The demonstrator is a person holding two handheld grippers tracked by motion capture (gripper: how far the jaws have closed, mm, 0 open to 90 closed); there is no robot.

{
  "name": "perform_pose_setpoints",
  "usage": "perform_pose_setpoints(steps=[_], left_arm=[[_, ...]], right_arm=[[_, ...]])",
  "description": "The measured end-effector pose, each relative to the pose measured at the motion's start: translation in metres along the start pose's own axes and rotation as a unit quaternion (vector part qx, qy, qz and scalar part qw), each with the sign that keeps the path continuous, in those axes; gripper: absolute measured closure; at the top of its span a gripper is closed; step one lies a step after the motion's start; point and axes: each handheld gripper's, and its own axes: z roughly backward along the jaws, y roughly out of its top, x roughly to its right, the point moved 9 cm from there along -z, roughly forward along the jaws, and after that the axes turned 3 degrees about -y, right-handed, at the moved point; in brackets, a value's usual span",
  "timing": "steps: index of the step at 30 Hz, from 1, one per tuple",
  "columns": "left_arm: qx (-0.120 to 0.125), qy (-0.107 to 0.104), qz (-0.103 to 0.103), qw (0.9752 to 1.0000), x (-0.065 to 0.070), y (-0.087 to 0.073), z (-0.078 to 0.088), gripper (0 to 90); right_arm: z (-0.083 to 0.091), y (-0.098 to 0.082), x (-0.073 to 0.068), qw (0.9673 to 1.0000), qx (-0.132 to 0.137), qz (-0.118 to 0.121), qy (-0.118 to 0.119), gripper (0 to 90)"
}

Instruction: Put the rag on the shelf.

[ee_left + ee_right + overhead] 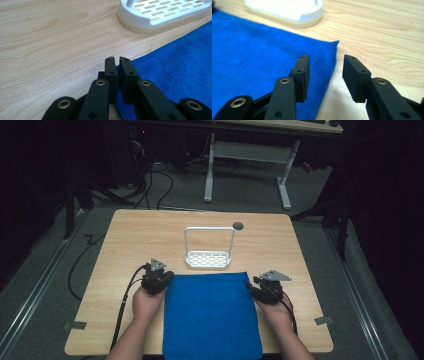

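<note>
High view: white slotted rack empty, beside blue towel.

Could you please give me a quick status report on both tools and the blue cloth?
Left tool shut on flat blue terry cloth at its far-left corner. Right tool open, straddling the cloth's far-right edge. White slotted plastic rack just beyond the cloth, not obstructing.

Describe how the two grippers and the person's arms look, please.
The left gripper and the right gripper are black, each with two flat rectangular jaws, brass-coloured rivets, a grey three-cornered plate on top and a trailing black cable. The forearms show no sleeves.
</note>
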Motion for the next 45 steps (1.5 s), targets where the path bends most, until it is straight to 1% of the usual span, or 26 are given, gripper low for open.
perform_pose_setpoints(steps=[1, 3, 5, 6, 7, 8, 14, 16, 18, 22, 23, 26, 27, 28, 30, 31, 33, 34, 35, 36, 37, 38, 39, 40, 42, 45], left_arm=[[0.0, 0.0, 0.0, 1.0, 0.0, 0.0, 0.0, 85.1], [0.0, 0.0, 0.0, 1.0, 0.0, 0.0, 0.0, 85.1], [0.0, 0.0, 0.0, 1.0, 0.0, 0.0, 0.0, 85.1], [0.0, 0.0, 0.0, 1.0, 0.0, 0.0, 0.0, 85.1], [0.0, 0.0, 0.0, 1.0, 0.0, 0.0, 0.0, 85.1], [0.0, -0.001, 0.0, 1.0, 0.0, 0.0, 0.0, 85.2], [0.0, -0.002, 0.001, 1.0, 0.0, 0.0, 0.0, 85.4], [0.0, -0.002, 0.003, 1.0, 0.0, 0.0, 0.0, 85.4], [0.001, -0.003, 0.005, 1.0, 0.0, 0.0, 0.0, 85.4], [0.001, -0.004, 0.006, 1.0, 0.0, 0.0, 0.0, 85.5], [0.001, -0.005, 0.007, 1.0, -0.001, 0.0, 0.0, 85.4], [0.0, -0.008, 0.008, 0.9999, -0.001, 0.0, 0.0, 85.6], [0.0, -0.008, 0.008, 0.9999, -0.001, 0.0, 0.0, 85.9], [0.002, -0.008, 0.003, 1.0, -0.001, 0.001, 0.0, 86.3], [0.002, -0.012, 0.004, 0.9999, -0.001, 0.001, 0.0, 86.5], [0.001, -0.018, 0.011, 0.9998, 0.0, 0.0, 0.001, 86.8], [0.004, -0.022, 0.009, 0.9997, 0.001, 0.0, 0.002, 87.2], [0.013, -0.025, 0.004, 0.9996, 0.002, 0.0, 0.004, 87.3], [0.013, -0.025, 0.004, 0.9996, 0.002, 0.0, 0.004, 87.4], [0.018, -0.028, 0.003, 0.9994, 0.003, 0.001, 0.005, 87.7], [0.018, -0.028, 0.003, 0.9994, 0.003, 0.001, 0.005, 87.8], [0.019, -0.026, -0.006, 0.9995, 0.004, 0.001, 0.006, 88.0], [0.019, -0.026, -0.006, 0.9995, 0.004, 0.001, 0.006, 88.1], [0.021, -0.023, -0.014, 0.9994, 0.006, 0.001, 0.007, 88.3], [0.027, -0.024, -0.014, 0.9992, 0.007, 0.002, 0.009, 88.3], [0.034, -0.024, -0.012, 0.9991, 0.007, 0.004, 0.012, 88.4]], right_arm=[[-0.008, 0.003, 0.004, 1.0, -0.008, -0.002, -0.004, 57.8], [-0.015, 0.005, 0.004, 0.9999, -0.012, -0.004, 0.0, 57.8], [-0.018, 0.006, 0.004, 0.9999, -0.016, -0.003, -0.002, 57.8], [-0.025, 0.009, 0.002, 0.9998, -0.019, 0.001, 0.0, 57.8], [-0.025, 0.009, 0.002, 0.9998, -0.019, 0.001, 0.0, 57.8], [-0.03, 0.01, 0.003, 0.9998, -0.02, 0.0, -0.004, 57.8], [-0.038, 0.007, 0.007, 0.9995, -0.03, -0.009, -0.007, 58.6], [-0.039, 0.009, 0.008, 0.9996, -0.025, -0.011, -0.005, 61.8], [-0.041, 0.008, 0.006, 0.9995, -0.031, -0.005, -0.003, 63.5], [-0.041, 0.009, 0.003, 0.9994, -0.033, 0.0, 0.001, 68.1], [-0.042, 0.009, 0.001, 0.9994, -0.035, 0.008, 0.002, 73.1], [-0.041, 0.009, -0.002, 0.9992, -0.037, 0.015, 0.007, 85.8], [-0.041, 0.009, -0.002, 0.9992, -0.037, 0.015, 0.007, 85.8], [-0.041, 0.009, -0.005, 0.9991, -0.038, 0.019, 0.008, 88.2], [-0.04, 0.009, -0.005, 0.999, -0.037, 0.023, 0.007, 88.3], [-0.036, 0.011, -0.007, 0.9993, -0.028, 0.025, 0.009, 88.4], [-0.035, 0.013, -0.007, 0.9994, -0.022, 0.026, 0.009, 88.4], [-0.029, 0.016, -0.01, 0.9995, -0.008, 0.028, 0.011, 88.5], [-0.029, 0.016, -0.01, 0.9995, -0.008, 0.028, 0.011, 88.5], [-0.024, 0.018, -0.012, 0.9994, 0.004, 0.033, 0.01, 88.5], [-0.022, 0.018, -0.013, 0.9993, 0.007, 0.035, 0.011, 88.4], [-0.021, 0.017, -0.015, 0.9993, 0.009, 0.034, 0.011, 88.4], [-0.021, 0.017, -0.015, 0.9993, 0.009, 0.034, 0.011, 88.4], [-0.02, 0.015, -0.015, 0.9993, 0.008, 0.035, 0.013, 88.4], [-0.018, 0.014, -0.015, 0.9993, 0.012, 0.03, 0.016, 88.5], [-0.014, 0.014, -0.015, 0.9992, 0.02, 0.034, 0.013, 88.5]])
